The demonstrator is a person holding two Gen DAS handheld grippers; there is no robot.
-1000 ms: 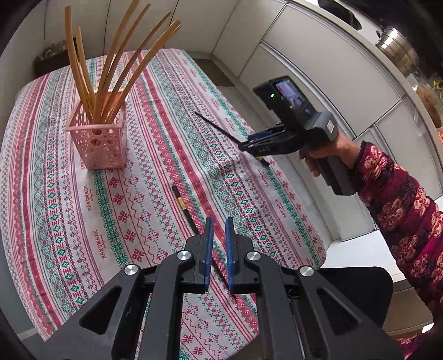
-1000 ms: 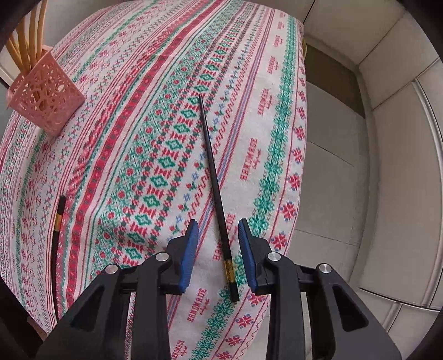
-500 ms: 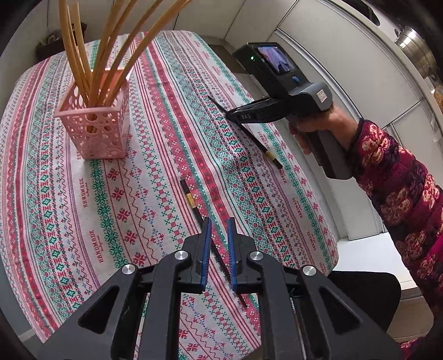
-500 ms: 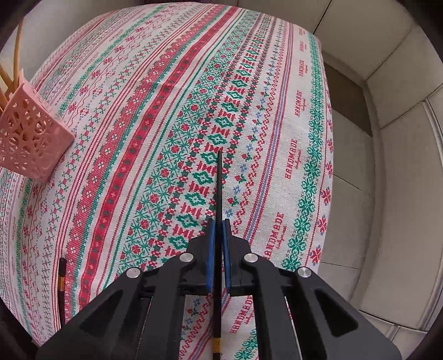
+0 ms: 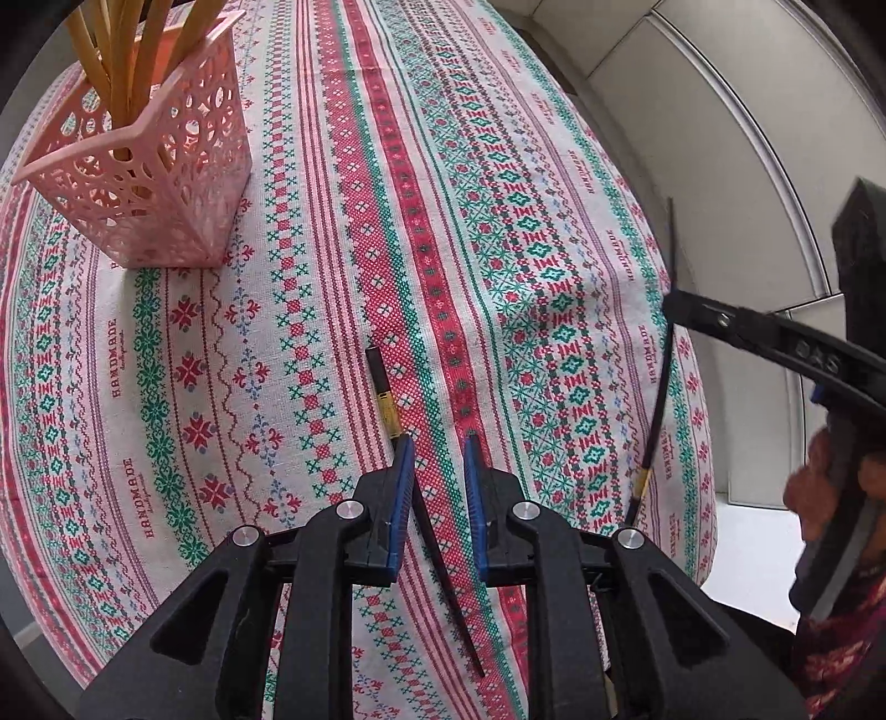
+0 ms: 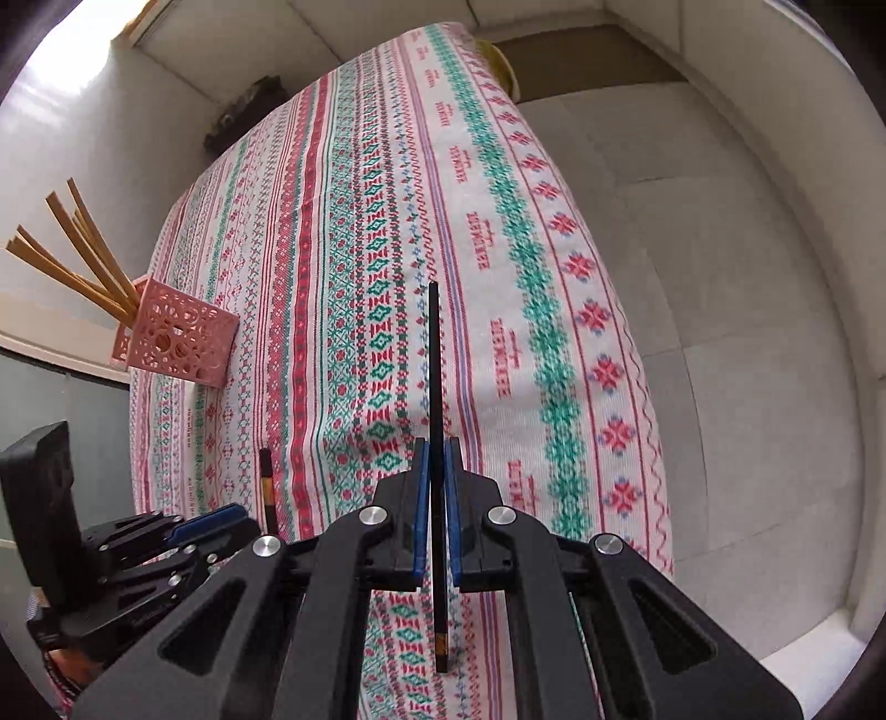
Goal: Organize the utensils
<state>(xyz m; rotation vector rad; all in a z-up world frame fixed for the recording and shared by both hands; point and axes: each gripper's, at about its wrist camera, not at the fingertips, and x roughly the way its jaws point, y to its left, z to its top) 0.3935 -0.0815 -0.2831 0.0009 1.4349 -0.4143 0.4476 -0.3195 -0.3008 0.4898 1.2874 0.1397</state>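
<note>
My right gripper is shut on a black chopstick and holds it lifted above the patterned tablecloth; it also shows in the left wrist view. My left gripper is open, low over a second black chopstick with a gold band that lies on the cloth and runs between the blue pads. A pink lattice holder with several wooden chopsticks stands at the far left, also seen in the right wrist view.
The table's right edge drops to a pale tiled floor. White cabinets run along the right. A dark object sits at the table's far end.
My right gripper closed on its chopstick and lifted it off the cloth. My left gripper moved down and forward over the other chopstick and opened wider.
</note>
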